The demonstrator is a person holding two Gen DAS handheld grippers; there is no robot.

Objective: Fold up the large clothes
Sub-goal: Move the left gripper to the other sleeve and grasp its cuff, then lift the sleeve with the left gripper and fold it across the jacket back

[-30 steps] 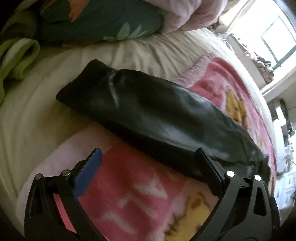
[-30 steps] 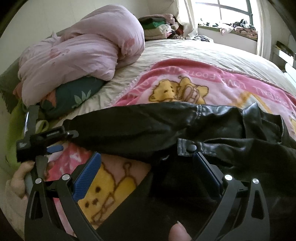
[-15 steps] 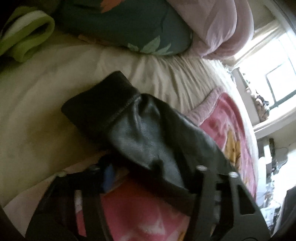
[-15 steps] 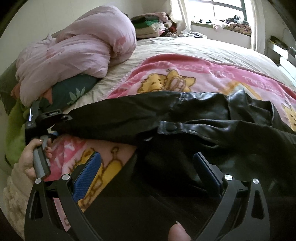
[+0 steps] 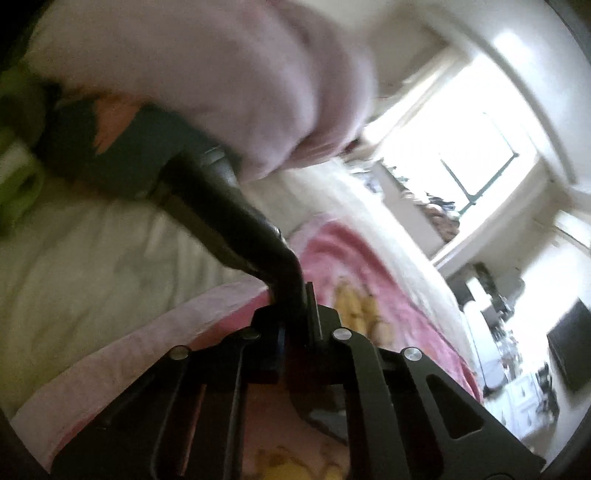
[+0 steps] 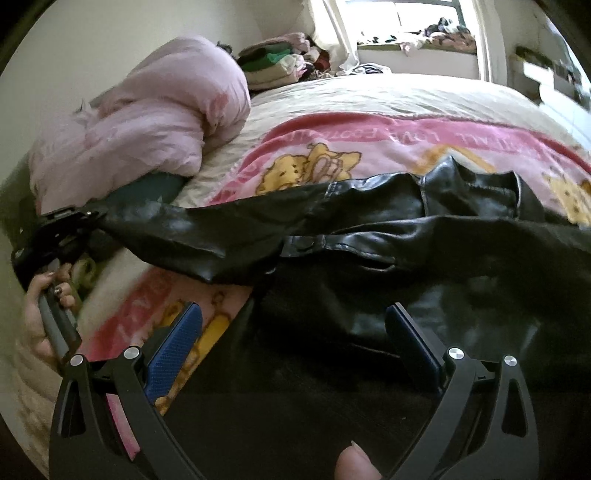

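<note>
Fingertip (image 6: 352, 463) of the person at the near edge, right wrist view. Right claw (image 6: 295, 343) hangs over the dark body of the black leather jacket (image 6: 424, 236), jaws wide apart, nothing pinched between them. Jacket lies across the pink cartoon blanket (image 6: 369, 147) on the bed (image 6: 406, 92), collar toward the right, one sleeve (image 6: 192, 232) stretched out to the left. Left claw (image 6: 94, 218) at the sleeve's far-left end, a hand (image 6: 38, 314) around its handle. In the left wrist view that claw (image 5: 295, 314) is clamped on the sleeve (image 5: 229, 214), having just closed; cuff rises clear of the bed, picture blurred. Farther off: pink quilt (image 6: 147, 122) bunched left, stacked clothes (image 6: 280, 64) beyond it, bright window (image 6: 424, 11) at the far end.
</note>
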